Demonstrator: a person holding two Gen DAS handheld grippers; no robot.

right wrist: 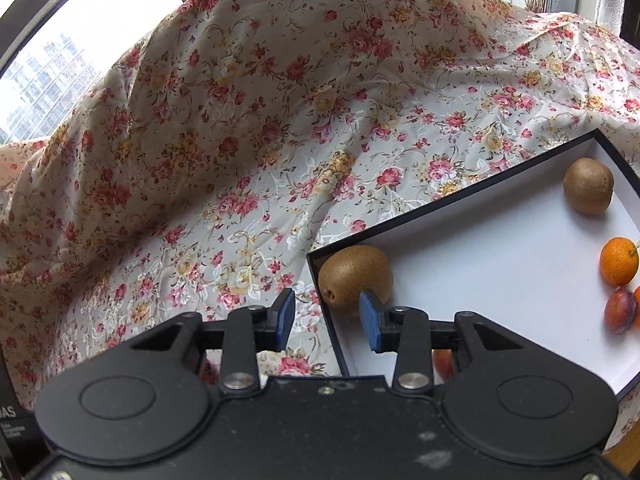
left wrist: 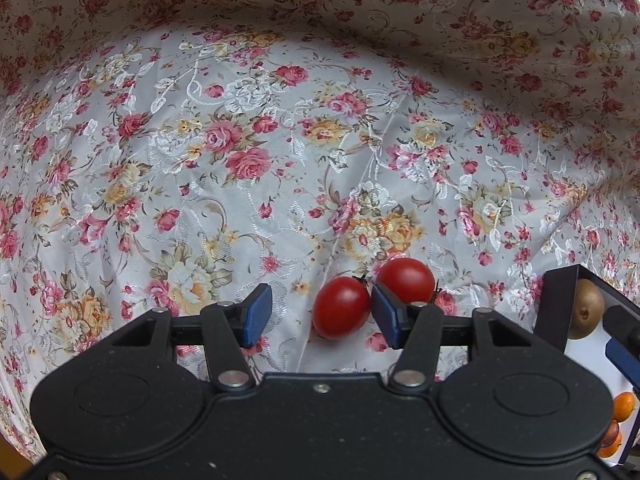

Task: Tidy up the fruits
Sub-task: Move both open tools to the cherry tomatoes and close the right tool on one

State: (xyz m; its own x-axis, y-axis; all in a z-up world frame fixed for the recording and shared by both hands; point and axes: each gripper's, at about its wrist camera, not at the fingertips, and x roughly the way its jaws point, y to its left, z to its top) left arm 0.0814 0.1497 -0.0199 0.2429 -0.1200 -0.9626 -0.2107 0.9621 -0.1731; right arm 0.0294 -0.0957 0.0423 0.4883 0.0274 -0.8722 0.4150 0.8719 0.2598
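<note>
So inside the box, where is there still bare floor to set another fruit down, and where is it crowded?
The white middle of the box is free, between the near-corner kiwi and the far-corner kiwi. The right side is crowded: an orange and a plum sit close together. Outside, the floral cloth left of the two tomatoes is bare.

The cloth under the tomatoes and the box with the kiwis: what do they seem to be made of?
Floral cloth: probably a satin-like woven fabric; its raised white pattern shines and it creases softly.
Box: likely rigid cardboard, with thin straight dark walls and a matte white inside.
</note>
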